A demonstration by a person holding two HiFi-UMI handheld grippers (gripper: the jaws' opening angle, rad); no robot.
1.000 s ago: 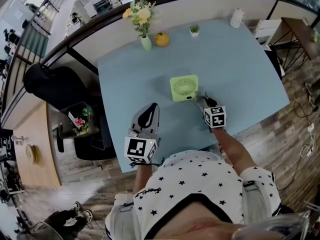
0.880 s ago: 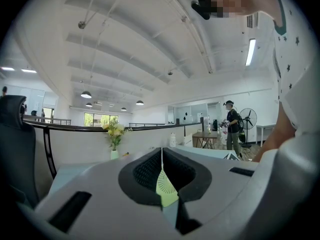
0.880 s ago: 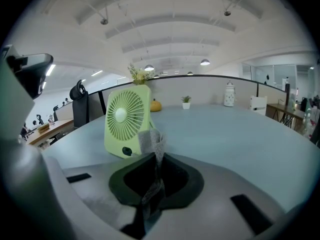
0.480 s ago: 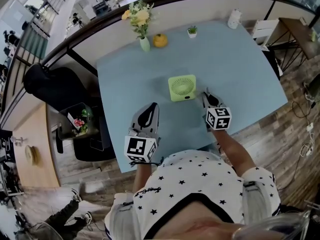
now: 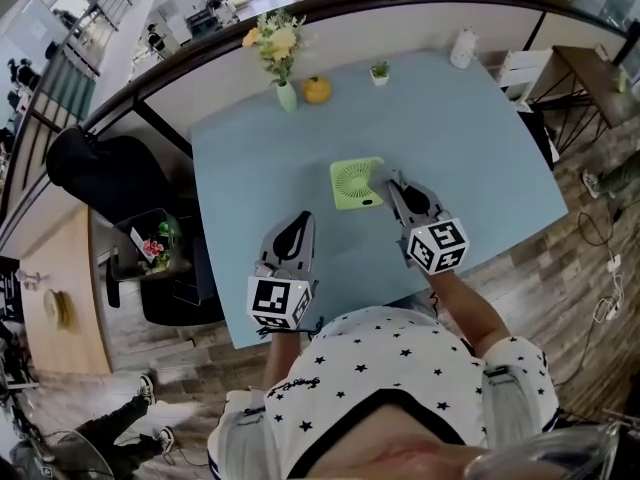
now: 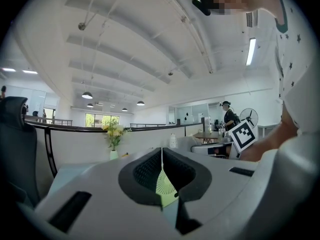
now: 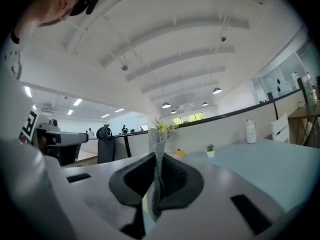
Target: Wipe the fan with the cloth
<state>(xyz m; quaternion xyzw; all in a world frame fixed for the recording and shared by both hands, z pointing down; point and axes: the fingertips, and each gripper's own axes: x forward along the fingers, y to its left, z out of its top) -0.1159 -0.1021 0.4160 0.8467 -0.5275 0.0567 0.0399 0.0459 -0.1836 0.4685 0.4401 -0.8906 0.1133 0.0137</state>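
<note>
Gripping the grey cloth (image 7: 157,144) in the right gripper (image 5: 388,180), jaws clamped fully on its fold, and holding it at the right edge of the green fan (image 5: 356,184), lying flat at centre frame on the blue table (image 5: 480,148). Holding the left gripper (image 5: 299,222) closed on nothing, lower left, apart from the fan. Probably risking shoving the unbraced fan leftward, or dragging the cloth out of so thin a pinch.
</note>
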